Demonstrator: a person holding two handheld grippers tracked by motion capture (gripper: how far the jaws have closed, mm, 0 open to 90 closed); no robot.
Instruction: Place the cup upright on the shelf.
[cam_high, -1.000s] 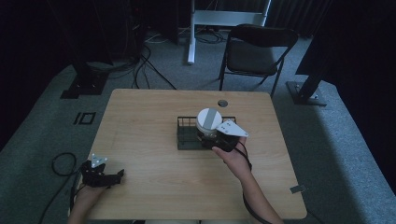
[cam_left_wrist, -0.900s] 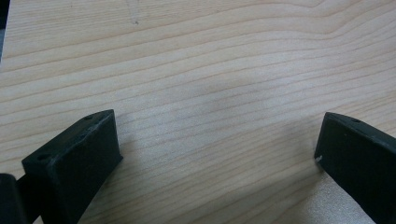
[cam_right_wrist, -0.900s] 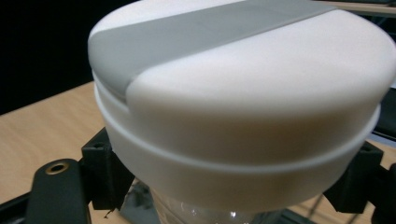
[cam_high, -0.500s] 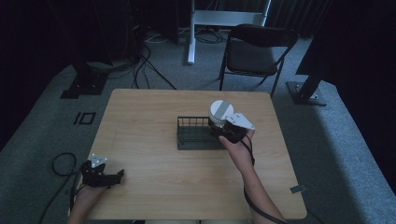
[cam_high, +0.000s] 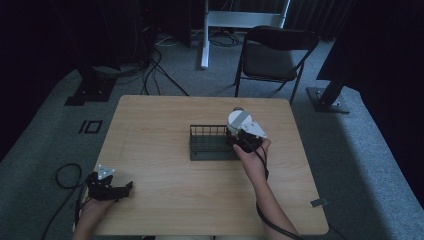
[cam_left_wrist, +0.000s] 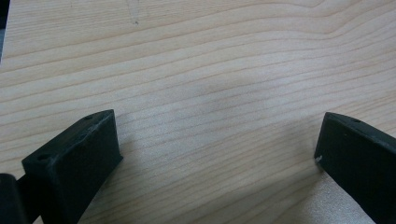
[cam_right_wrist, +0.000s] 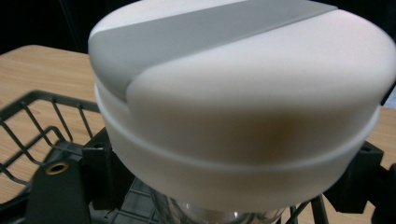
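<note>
**Jar with a white lid held at the right end of the wire basket**

In the high view, the jar (cam_high: 238, 120) sat in the right gripper (cam_high: 243, 140), over the right end of a black wire basket (cam_high: 207, 143) near the middle of the wooden table (cam_high: 165, 125). Its white lid with a grey stripe faced up and away from the person. The right hand (cam_high: 253, 159) reached in from the bottom edge. The left gripper (cam_high: 107, 186) lay at the near left corner of the table, well apart from the basket, with the left hand (cam_high: 92, 210) behind it. A black folding chair (cam_high: 274, 52) stood beyond the far edge.

In the left gripper view, the two black jaws stood wide apart over bare table (cam_left_wrist: 210, 70), with nothing between them.

In the right gripper view, the jar's lid (cam_right_wrist: 243, 88) loomed close, a grey band across its white top, with a bit of clear glass showing below it. The black jaws pressed against the jar from both sides just under the lid. The basket (cam_right_wrist: 42, 126) lay behind and to the left, on the table.
</note>
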